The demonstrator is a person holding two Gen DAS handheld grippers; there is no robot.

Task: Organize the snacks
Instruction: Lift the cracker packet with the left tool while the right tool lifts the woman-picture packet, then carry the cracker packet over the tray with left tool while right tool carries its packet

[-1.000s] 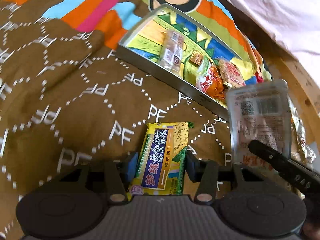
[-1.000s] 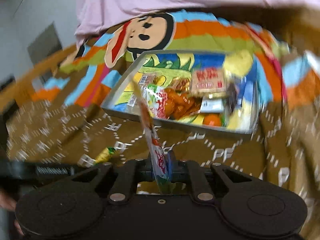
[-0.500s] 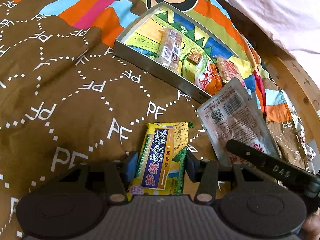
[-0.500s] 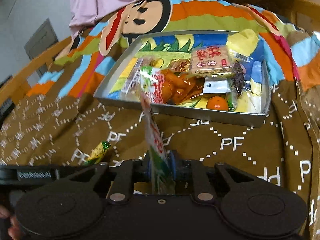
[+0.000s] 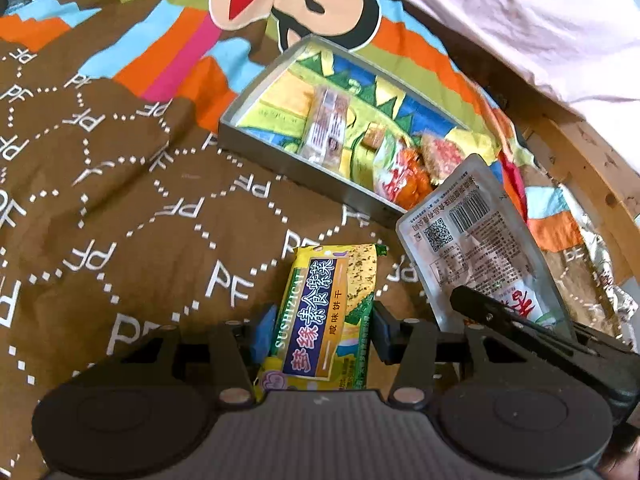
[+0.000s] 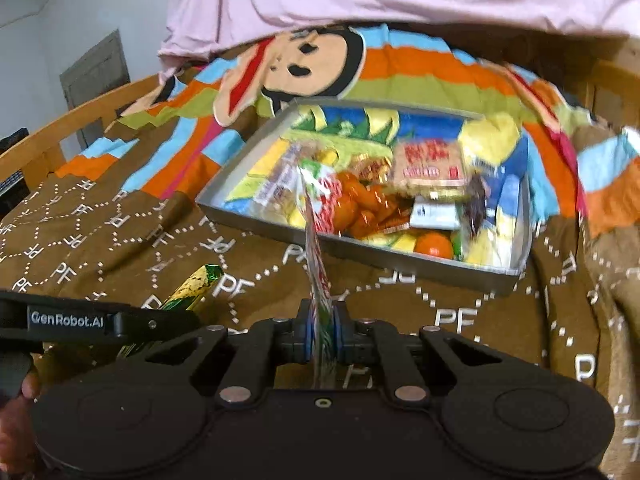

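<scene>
- Cracker pack [image 5: 328, 316], yellow and green film printed "SUSHIZICAI", sits clamped across its width in the left gripper [image 5: 320, 320], raised over the brown "PF" bedspread [image 5: 120, 184]. I'd judge it light, crinkly and slick, its biscuits breakable; gripping the flat middle suits it.
- Flat silvery pouch [image 5: 476, 256], thin and floppy, is pinched edge-on by its lower end in the right gripper [image 6: 321, 334], just short of the tray.
- Metal tray [image 6: 400, 260], grey and shallow-walled, already holds mixed wrapped snacks and an orange fruit [image 6: 434, 245].

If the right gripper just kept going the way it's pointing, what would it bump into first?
Probably the near wall of the grey tray, led by the snack pouch pinched in the right gripper; depth is hard to judge.
</scene>
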